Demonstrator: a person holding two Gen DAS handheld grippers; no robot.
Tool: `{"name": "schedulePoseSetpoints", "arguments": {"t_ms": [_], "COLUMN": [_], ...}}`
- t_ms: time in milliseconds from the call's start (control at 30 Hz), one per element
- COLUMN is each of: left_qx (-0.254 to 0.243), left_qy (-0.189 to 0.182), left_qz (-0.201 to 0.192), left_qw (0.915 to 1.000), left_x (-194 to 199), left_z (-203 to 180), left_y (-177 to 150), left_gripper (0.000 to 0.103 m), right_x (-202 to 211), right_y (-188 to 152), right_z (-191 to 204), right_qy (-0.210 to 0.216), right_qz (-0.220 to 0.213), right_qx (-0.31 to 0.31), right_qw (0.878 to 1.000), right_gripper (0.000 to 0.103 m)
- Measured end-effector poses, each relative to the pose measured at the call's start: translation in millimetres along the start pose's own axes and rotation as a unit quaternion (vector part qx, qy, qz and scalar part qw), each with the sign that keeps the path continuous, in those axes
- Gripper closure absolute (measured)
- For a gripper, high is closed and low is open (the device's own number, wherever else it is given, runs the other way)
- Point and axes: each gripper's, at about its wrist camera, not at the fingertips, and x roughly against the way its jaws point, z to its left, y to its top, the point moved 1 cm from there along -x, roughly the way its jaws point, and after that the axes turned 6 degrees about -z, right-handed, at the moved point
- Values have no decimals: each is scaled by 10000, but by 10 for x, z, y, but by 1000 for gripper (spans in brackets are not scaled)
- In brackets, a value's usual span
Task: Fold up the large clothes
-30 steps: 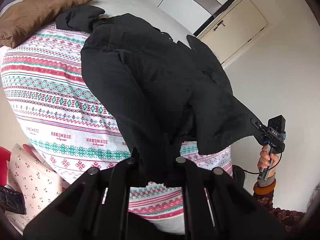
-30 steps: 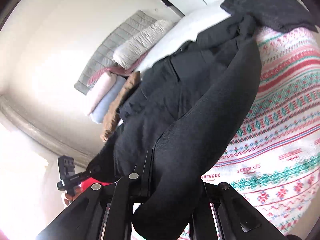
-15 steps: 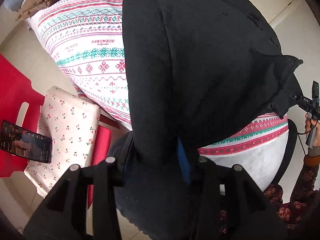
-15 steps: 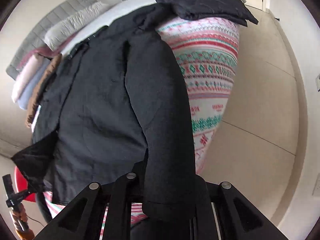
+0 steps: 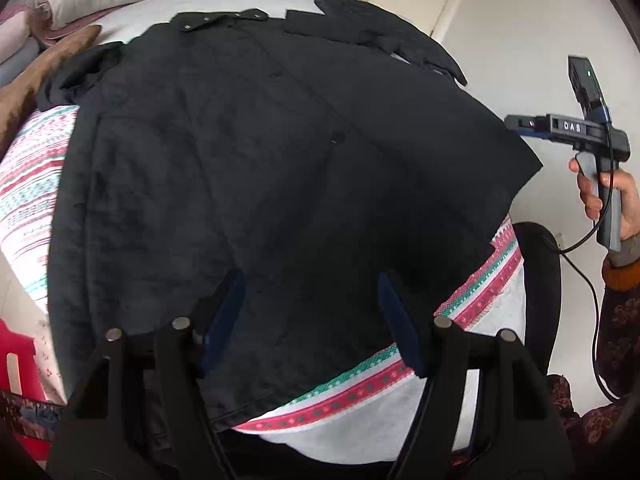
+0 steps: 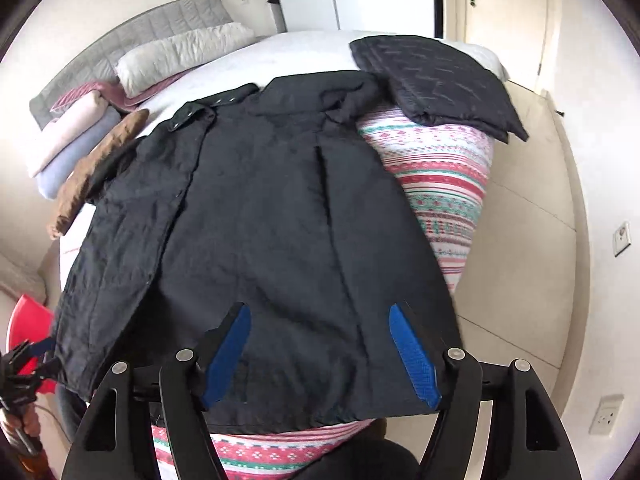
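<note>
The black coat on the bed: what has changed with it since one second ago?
Both tools let go: the black coat, which hung bunched from them, now lies spread flat on the patterned bedspread. The left tool and the right tool are opening, with nothing pinched. The folded dark garment and the pillows stayed.

coat (image 6: 272, 240): black | blanket (image 6: 444, 184): pink-green stripes (knit motifs) | fingers (image 6: 412, 356): blue
</note>
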Motion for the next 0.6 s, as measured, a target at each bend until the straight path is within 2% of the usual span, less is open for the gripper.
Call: {"name": "schedulePoseSetpoints", "arguments": {"t_ms": [67, 100, 167, 233, 300, 333, 400, 433, 500, 600], "left_qx": [-157, -313, -612, -415, -271, -222, -88, -16, 186, 469], "left_qy": [-209, -100, -301, -654, -589, -401, 138, 400, 956, 1704], "left_qz": [854, 750, 779, 797, 609, 493, 220, 69, -139, -245], "left_qw": [9960, 9966, 9946, 9938, 9960, 9977, 9996, 9992, 9951, 9840], "left_x": [-377, -367, -227, -28, 190, 290, 483, 562, 678, 764], "left_z": [-161, -224, -303, -252, -136, -58, 146, 267, 558, 1044], "left_y": [-112, -123, -95, -35, 68, 134, 286, 383, 589, 901], "left_gripper": [33, 33, 35, 34, 32, 30, 19, 19, 18, 18], "right_x": [-120, -198, -310, -387, -444, -456, -480, -490, -517, -549], "right_y": [-4, -8, -29, -16, 53, 124, 269, 325, 507, 752], "right_z": [160, 216, 303, 353, 408, 435, 504, 541, 630, 753], "right_qy": [133, 180, 267, 382, 429, 418, 396, 403, 469, 591], "right_qz": [138, 216, 417, 551, 599, 601, 586, 572, 566, 545], "right_qx": [102, 130, 174, 222, 280, 307, 355, 368, 390, 444], "right_qw": [9998, 9995, 9986, 9975, 9969, 9968, 9969, 9969, 9965, 9958], "right_gripper": [30, 30, 30, 30, 30, 30, 30, 30, 30, 30]}}
